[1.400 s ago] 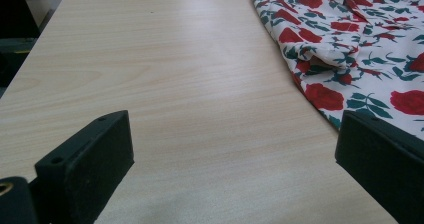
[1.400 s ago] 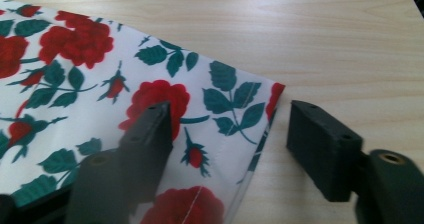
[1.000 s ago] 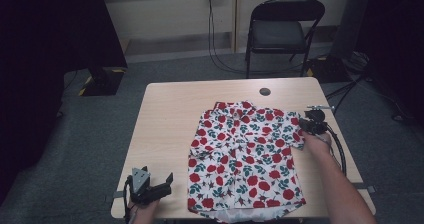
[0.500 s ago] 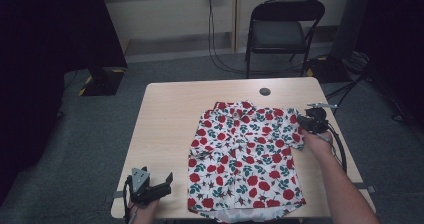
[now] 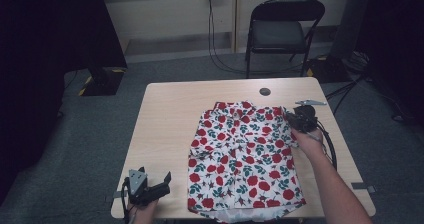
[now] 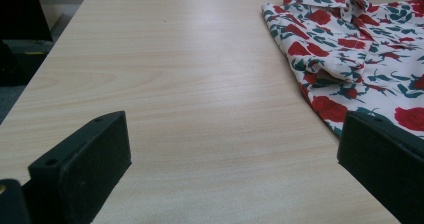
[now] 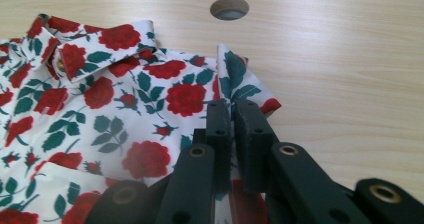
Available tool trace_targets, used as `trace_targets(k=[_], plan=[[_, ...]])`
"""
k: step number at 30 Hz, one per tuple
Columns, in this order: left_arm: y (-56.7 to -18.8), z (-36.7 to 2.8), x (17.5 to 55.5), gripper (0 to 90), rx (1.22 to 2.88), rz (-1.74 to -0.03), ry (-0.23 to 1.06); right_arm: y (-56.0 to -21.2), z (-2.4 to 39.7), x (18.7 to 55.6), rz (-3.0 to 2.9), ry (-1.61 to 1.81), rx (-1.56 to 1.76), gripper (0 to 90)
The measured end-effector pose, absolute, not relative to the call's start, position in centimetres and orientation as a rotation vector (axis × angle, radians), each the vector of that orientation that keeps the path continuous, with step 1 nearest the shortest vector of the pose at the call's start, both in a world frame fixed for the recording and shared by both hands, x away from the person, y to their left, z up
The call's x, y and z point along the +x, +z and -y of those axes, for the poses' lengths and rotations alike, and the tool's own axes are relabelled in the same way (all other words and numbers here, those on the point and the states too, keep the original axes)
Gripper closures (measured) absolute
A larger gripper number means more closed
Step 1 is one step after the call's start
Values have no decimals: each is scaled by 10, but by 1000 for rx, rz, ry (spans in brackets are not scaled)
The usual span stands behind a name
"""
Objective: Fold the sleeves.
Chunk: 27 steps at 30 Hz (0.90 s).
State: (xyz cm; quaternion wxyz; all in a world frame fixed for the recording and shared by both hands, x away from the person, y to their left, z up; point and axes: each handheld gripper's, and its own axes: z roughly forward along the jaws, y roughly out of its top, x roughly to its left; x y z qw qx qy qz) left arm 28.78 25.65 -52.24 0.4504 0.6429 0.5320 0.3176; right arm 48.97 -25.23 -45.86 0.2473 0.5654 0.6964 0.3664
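A white shirt [image 5: 240, 154] printed with red roses and green leaves lies flat on the right half of the wooden table [image 5: 170, 119], collar toward the far edge. My right gripper [image 5: 295, 119] is shut on the shirt's right sleeve edge [image 7: 235, 79], pinching a fold of cloth that stands up between its jaws. My left gripper [image 5: 159, 184] rests at the table's near left corner, open, with bare wood between its jaws. The shirt's left side [image 6: 345, 44] lies off to its right.
A round cable hole [image 5: 265, 91] sits in the table near the far edge. A black folding chair [image 5: 282, 31] stands behind the table. A cable [image 5: 330, 146] trails from my right gripper along the table's right side.
My right gripper has lifted and shifted a little toward the shirt's middle, drawing the pinched sleeve edge up with it. The left gripper has stayed put.
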Motion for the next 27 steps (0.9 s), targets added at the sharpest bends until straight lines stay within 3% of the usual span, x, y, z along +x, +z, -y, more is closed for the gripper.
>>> trace_targets(k=[27], plan=[[-522,-256,288,2,1590,-1327,793,-477,190,495,-1964,1011,1584,851]])
